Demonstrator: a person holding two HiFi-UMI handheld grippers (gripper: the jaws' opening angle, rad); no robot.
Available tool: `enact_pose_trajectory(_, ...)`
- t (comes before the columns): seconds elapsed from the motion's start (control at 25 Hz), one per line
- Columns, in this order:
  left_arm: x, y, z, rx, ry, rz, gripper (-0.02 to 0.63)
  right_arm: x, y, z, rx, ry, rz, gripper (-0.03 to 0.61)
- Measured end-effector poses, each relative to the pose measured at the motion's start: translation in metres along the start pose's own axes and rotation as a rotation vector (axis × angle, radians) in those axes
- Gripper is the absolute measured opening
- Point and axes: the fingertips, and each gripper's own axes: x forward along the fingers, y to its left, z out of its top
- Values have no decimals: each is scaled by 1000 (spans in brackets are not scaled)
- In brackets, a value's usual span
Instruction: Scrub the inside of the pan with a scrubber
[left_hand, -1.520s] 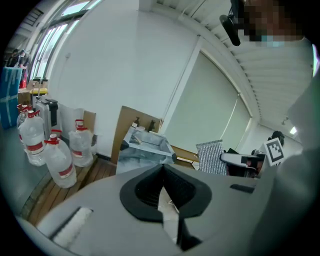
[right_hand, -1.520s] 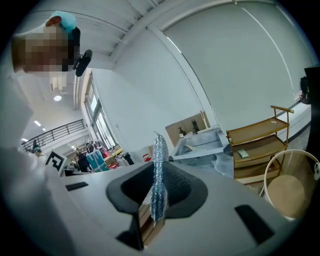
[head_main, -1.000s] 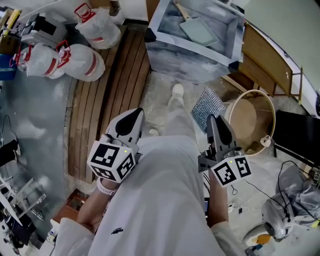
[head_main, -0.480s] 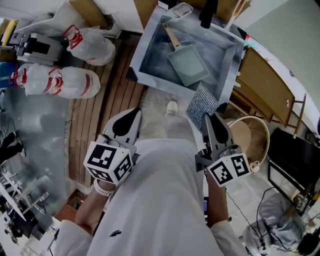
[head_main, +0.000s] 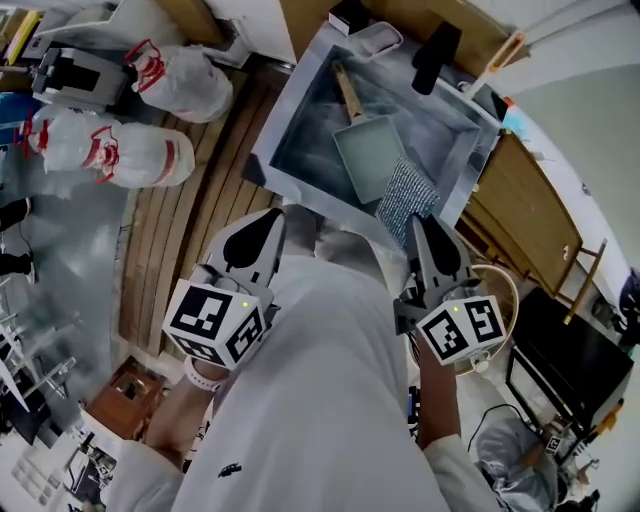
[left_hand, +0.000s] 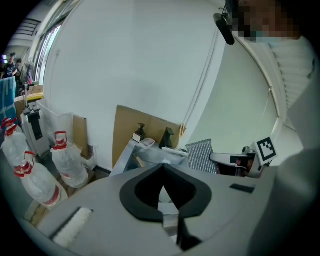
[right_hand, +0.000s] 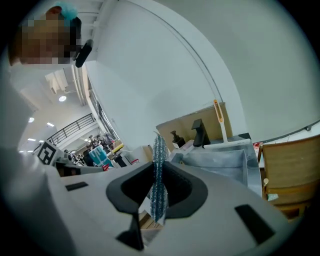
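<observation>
White plastic water jugs with red handles lie far left beside the slatted wooden floor. The left claw hangs in front of the person's body, its jaws pressed together on nothing. Ahead, the square grey-green pan with a wooden handle lies inside the grey metal sink, with neither claw touching it. The right claw pinches the silvery mesh scrubber, held upright over the sink's near rim, just beside the pan and seemingly clear of it. By my reading, scrubbing has not begun: the scrubber has yet to go down into the pan.
</observation>
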Motion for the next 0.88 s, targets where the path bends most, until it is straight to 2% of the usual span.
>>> enact_pose_trajectory(0.16, 12, 9, 2, -25, 8, 5, 5, 17, -9, 2, -18, 48, -19, 41)
enact_pose_trajectory(0.44, 40, 14, 5, -23, 45, -28, 5, 42, -22, -3, 1, 107, -48, 41)
enact_pose_trajectory(0.88, 109, 27, -21, -24, 141, -74, 5, 83, -75, -38, -30, 239, -136, 41)
